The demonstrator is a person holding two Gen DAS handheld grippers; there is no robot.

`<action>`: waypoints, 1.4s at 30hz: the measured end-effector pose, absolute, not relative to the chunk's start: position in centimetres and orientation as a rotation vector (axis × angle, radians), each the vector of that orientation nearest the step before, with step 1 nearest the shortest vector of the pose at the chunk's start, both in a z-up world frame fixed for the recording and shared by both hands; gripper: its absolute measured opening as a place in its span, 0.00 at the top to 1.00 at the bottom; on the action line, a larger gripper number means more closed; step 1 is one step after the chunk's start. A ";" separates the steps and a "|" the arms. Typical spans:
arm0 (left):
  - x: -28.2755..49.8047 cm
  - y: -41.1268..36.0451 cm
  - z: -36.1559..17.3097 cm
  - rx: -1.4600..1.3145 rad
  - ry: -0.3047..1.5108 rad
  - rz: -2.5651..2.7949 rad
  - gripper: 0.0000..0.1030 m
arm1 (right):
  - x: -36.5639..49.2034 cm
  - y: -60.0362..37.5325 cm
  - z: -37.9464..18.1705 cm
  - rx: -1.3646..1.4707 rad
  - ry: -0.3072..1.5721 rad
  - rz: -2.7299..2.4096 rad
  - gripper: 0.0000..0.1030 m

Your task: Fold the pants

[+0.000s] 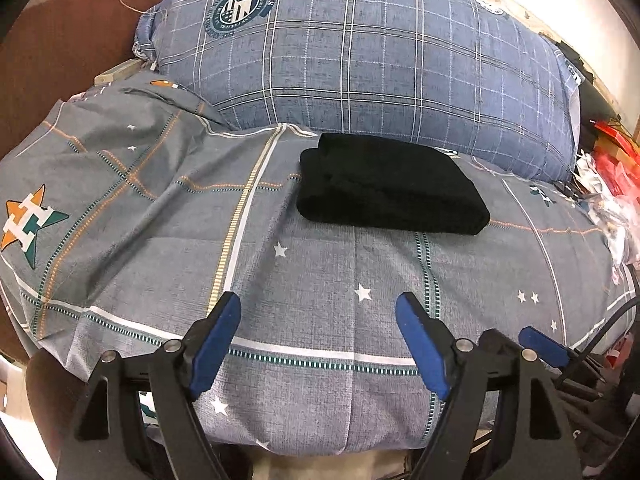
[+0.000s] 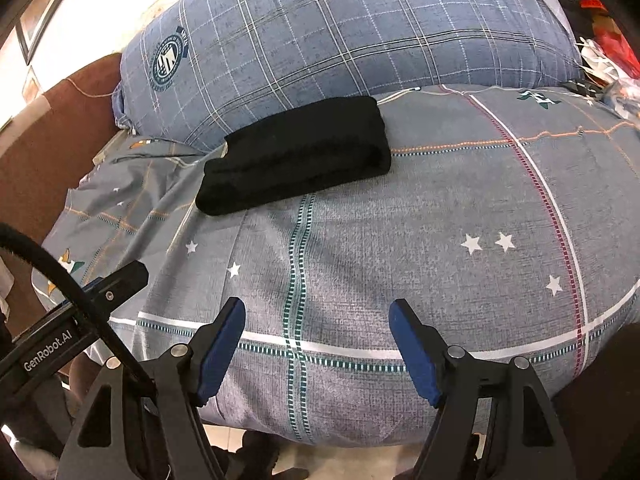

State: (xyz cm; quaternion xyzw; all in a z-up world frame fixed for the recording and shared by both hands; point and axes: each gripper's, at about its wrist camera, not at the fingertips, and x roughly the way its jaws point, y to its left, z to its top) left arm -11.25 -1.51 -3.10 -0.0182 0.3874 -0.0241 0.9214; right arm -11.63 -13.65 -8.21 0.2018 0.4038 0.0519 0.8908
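The black pants (image 1: 388, 184) lie folded into a thick compact bundle on the grey patterned bed sheet (image 1: 312, 280), just in front of the blue plaid pillow. They also show in the right wrist view (image 2: 296, 156). My left gripper (image 1: 318, 308) is open and empty, held back near the bed's front edge, well short of the pants. My right gripper (image 2: 316, 312) is open and empty too, also near the front edge and apart from the pants. A blue fingertip of the right gripper shows at the lower right of the left wrist view (image 1: 540, 344).
A large blue plaid pillow (image 1: 360, 52) lies behind the pants. A brown headboard or sofa (image 1: 60, 40) stands at the left. Red and white clutter (image 1: 612, 168) sits at the right edge of the bed. A black cable (image 2: 60, 280) crosses the lower left of the right wrist view.
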 end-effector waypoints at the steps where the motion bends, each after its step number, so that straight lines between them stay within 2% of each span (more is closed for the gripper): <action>1: -11.3 -1.6 -3.1 -0.036 0.796 -0.051 0.23 | -11.6 -13.5 -8.2 0.415 0.841 0.110 0.23; 42: -11.3 -1.5 -3.2 -0.031 0.826 -0.066 0.23 | -11.5 -12.4 -8.7 0.385 0.870 0.112 0.20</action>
